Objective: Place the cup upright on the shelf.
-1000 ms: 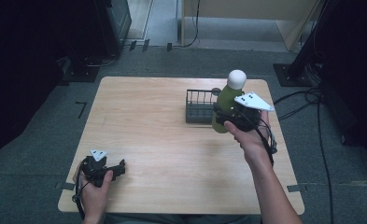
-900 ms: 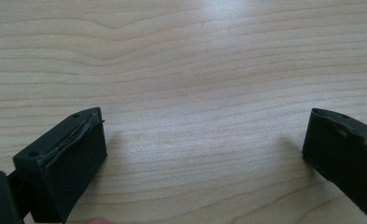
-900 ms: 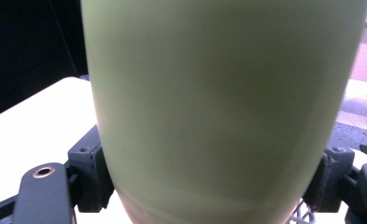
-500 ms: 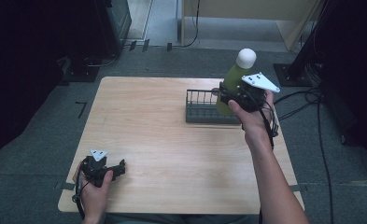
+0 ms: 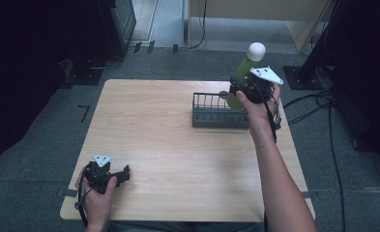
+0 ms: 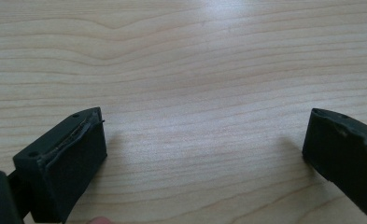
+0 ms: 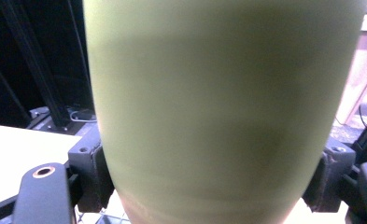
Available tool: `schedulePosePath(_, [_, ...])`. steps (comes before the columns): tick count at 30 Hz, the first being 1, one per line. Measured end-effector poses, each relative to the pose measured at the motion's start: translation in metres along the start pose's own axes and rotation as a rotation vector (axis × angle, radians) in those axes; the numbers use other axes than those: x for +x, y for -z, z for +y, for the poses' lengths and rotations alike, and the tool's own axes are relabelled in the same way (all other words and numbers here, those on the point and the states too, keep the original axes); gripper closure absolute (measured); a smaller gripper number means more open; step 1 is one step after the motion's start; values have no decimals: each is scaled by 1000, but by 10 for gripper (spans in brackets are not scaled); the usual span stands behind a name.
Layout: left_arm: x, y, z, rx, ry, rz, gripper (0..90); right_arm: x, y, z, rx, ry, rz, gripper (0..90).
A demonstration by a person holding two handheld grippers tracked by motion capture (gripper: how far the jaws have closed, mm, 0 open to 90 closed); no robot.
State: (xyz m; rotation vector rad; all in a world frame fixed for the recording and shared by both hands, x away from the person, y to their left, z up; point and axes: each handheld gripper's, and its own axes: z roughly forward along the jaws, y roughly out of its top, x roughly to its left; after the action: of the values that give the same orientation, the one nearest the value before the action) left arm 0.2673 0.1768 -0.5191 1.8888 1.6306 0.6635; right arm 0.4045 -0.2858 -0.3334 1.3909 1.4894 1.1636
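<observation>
Two grippers show in the high view. The right gripper (image 5: 243,92) clamps a pale green bottle (image 5: 241,77) with a white cap (image 5: 255,50), lifted above the dark wire rack (image 5: 220,112) at the wooden table's (image 5: 178,145) far right; whether its base touches the rack is unclear. The left gripper (image 5: 117,176) rests near the front left corner, jaws spread wide and empty.

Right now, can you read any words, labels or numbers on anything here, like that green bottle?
None can be read.
The green bottle held in the right claw shows a plain surface, blurred up close.
The grey rack and wooden table bear no text.
</observation>
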Motion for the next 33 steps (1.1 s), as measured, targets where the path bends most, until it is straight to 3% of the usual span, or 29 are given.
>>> schedulePosePath(14, [0,0,0,0,0,0,0,-5,-27,-20,56,12,-25,207])
schedulePosePath(33, [0,0,0,0,0,0,0,-13,-41,-45,123,-2,-14,207])
